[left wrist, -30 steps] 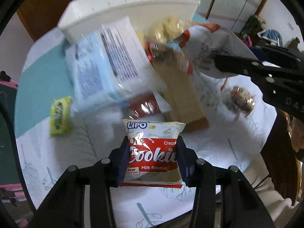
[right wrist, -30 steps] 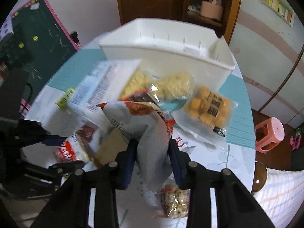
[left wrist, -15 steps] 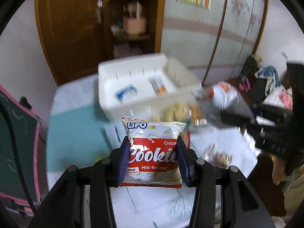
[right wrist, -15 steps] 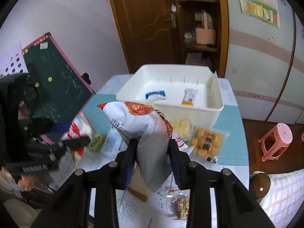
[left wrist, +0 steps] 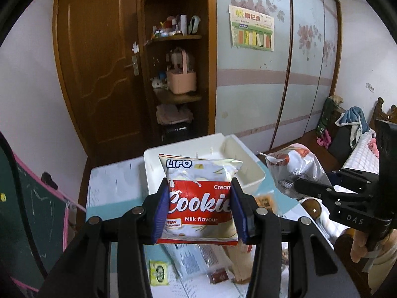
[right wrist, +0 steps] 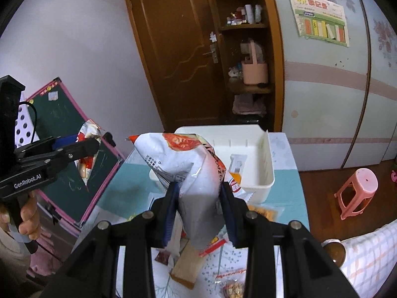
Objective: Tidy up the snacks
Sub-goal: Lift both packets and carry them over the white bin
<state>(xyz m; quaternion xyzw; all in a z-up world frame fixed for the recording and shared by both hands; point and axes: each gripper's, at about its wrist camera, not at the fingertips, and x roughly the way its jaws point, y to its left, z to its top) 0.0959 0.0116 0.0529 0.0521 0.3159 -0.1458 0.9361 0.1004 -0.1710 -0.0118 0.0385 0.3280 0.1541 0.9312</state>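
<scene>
My left gripper [left wrist: 199, 211] is shut on a red and white Lipo cookie packet [left wrist: 198, 196], held high above the table. In the right wrist view my right gripper [right wrist: 198, 213] is shut on a crumpled white snack bag [right wrist: 191, 173] with red print. The same bag [left wrist: 295, 166] shows at the right of the left wrist view, and the cookie packet [right wrist: 86, 154] at the left of the right wrist view. A white bin [right wrist: 268, 171] stands at the table's far end with a small packet or two inside; the held cookie packet hides part of the bin [left wrist: 248, 164].
Loose snacks lie on the table below: a green packet [left wrist: 158, 272], a clear blue-white bag [left wrist: 191, 260], a tan flat box [right wrist: 188, 265], an orange cracker bag [right wrist: 263, 213]. A green chalkboard [right wrist: 72, 173] leans at the left. A pink stool [right wrist: 357, 191] stands on the floor at the right.
Both grippers rose from the table with their packets and tilted up, so the door, shelf and wall came into view. The bin and loose snacks dropped lower in both views.
</scene>
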